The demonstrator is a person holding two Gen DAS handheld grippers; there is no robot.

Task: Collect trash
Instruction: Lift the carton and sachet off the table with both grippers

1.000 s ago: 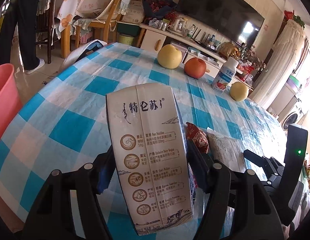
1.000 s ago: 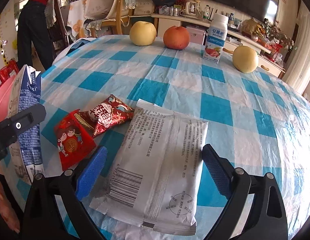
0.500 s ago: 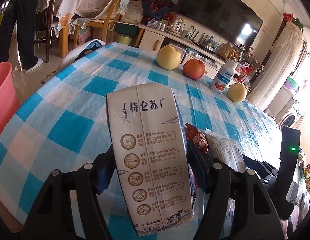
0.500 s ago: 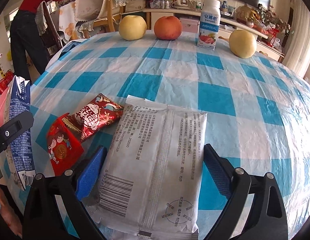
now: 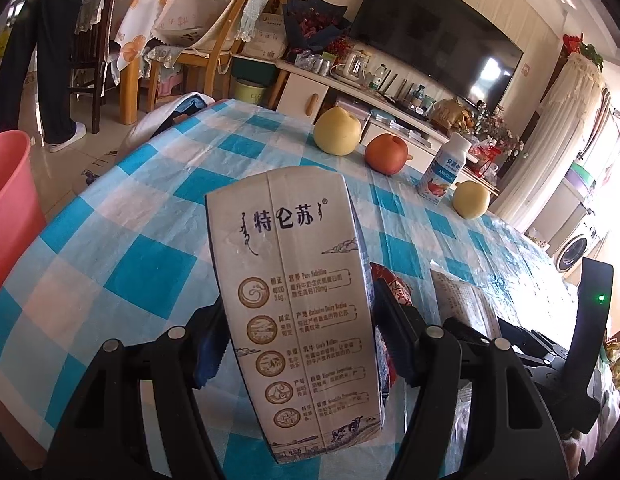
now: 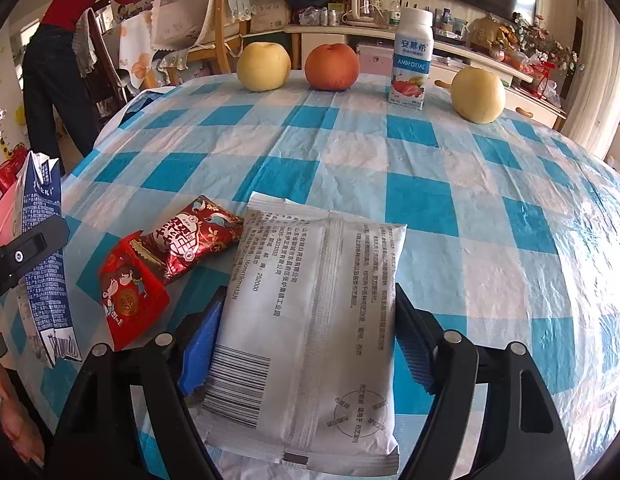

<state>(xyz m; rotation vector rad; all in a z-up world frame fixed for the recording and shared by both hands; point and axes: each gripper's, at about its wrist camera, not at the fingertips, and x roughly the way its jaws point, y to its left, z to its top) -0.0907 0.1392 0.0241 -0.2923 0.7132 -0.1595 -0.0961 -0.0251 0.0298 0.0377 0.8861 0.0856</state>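
Observation:
My left gripper [image 5: 293, 344] is shut on a white and blue milk carton [image 5: 293, 304] and holds it upright above the table's near left edge; the carton also shows in the right wrist view [image 6: 43, 256]. My right gripper [image 6: 305, 332] is shut on a flat white wrapper [image 6: 310, 320] with a barcode, low over the blue checked tablecloth [image 6: 390, 160]. Two red snack wrappers [image 6: 129, 288] [image 6: 193, 236] lie on the cloth just left of the white wrapper.
A pink bin [image 5: 9, 216] stands off the table's left edge. Two yellow pears [image 6: 263, 66] [image 6: 478, 94], a red apple [image 6: 332, 66] and a yogurt bottle [image 6: 410, 60] stand along the far edge. A person [image 6: 61, 48] stands by chairs at the far left.
My right gripper has closed from open onto the white wrapper. My left gripper still holds the carton and has shifted only slightly.

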